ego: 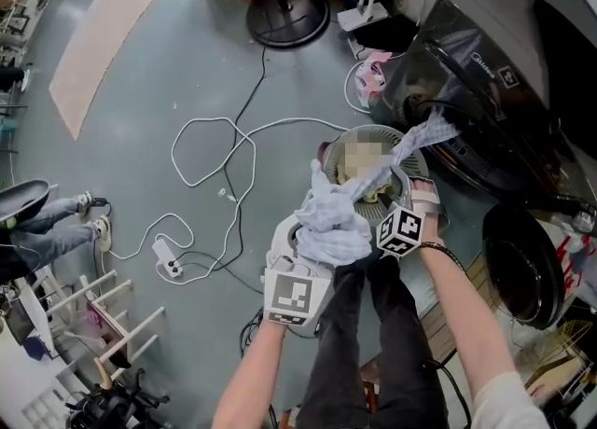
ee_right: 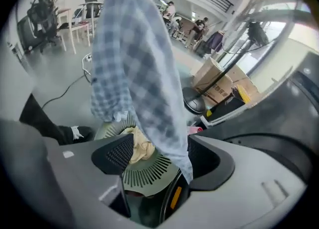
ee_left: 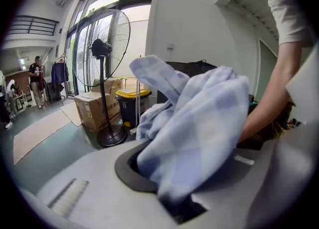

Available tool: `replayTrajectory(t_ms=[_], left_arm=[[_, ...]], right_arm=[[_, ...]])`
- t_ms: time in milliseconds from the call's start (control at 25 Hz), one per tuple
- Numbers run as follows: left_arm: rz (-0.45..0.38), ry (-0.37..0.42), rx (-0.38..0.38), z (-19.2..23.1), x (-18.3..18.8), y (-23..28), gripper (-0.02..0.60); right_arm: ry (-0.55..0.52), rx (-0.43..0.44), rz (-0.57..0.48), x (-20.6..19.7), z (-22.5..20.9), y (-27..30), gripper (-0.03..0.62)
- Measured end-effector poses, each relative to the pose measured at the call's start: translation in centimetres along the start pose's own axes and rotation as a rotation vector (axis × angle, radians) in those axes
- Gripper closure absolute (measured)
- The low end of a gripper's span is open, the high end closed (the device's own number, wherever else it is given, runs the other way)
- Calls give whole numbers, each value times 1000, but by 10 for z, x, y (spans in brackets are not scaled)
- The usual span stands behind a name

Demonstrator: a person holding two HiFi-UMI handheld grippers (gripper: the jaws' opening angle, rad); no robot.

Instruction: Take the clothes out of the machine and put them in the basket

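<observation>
Head view shows the checked shirt (ego: 331, 222) bunched just beside the basket (ego: 417, 168), with one end stretched over the basket to the machine (ego: 485, 91). The left gripper (ee_left: 174, 200) is pinched tight on the shirt; the right gripper (ee_right: 158, 156) has its jaws wide apart above the basket, shirt hanging loose between them. Best, I think, to pull the last bit free, then let go right over the basket.
</observation>
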State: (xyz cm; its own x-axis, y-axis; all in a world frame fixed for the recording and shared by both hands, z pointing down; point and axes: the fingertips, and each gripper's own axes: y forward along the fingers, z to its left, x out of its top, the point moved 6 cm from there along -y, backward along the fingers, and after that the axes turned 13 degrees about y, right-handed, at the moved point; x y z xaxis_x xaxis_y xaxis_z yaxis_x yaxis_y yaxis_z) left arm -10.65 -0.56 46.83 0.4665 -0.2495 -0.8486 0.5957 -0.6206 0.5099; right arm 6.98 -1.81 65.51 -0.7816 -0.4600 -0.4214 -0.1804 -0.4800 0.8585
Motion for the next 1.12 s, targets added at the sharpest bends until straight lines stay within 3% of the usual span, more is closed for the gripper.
replayTrajectory(t_ms=[160, 200, 240, 280, 520, 680, 760, 880, 1120], left_arm=[[-21, 2, 22, 14, 3, -26, 445], [-18, 4, 31, 18, 3, -31, 445], [-8, 0, 42, 21, 1, -35, 445], [5, -6, 54, 25, -1, -36, 445], [25, -50, 114, 37, -20, -40, 445], [25, -66, 105, 31, -22, -29, 445], [25, -75, 99, 27, -20, -22, 445], [26, -76, 78, 21, -16, -7, 443], [52, -71, 29, 6, -18, 26, 443]], right_arm=[[-74, 44, 1, 23, 19, 25, 287], [-46, 50, -9, 30, 22, 28, 361], [2, 58, -25, 37, 24, 29, 520], [58, 69, -52, 44, 25, 28, 563], [298, 112, -340, 104, 29, -19, 565], [493, 169, -472, 123, 22, -57, 565], [538, 205, -529, 130, 17, -77, 565], [568, 206, -542, 120, 5, -88, 565], [692, 152, -456, 64, -24, -91, 563]])
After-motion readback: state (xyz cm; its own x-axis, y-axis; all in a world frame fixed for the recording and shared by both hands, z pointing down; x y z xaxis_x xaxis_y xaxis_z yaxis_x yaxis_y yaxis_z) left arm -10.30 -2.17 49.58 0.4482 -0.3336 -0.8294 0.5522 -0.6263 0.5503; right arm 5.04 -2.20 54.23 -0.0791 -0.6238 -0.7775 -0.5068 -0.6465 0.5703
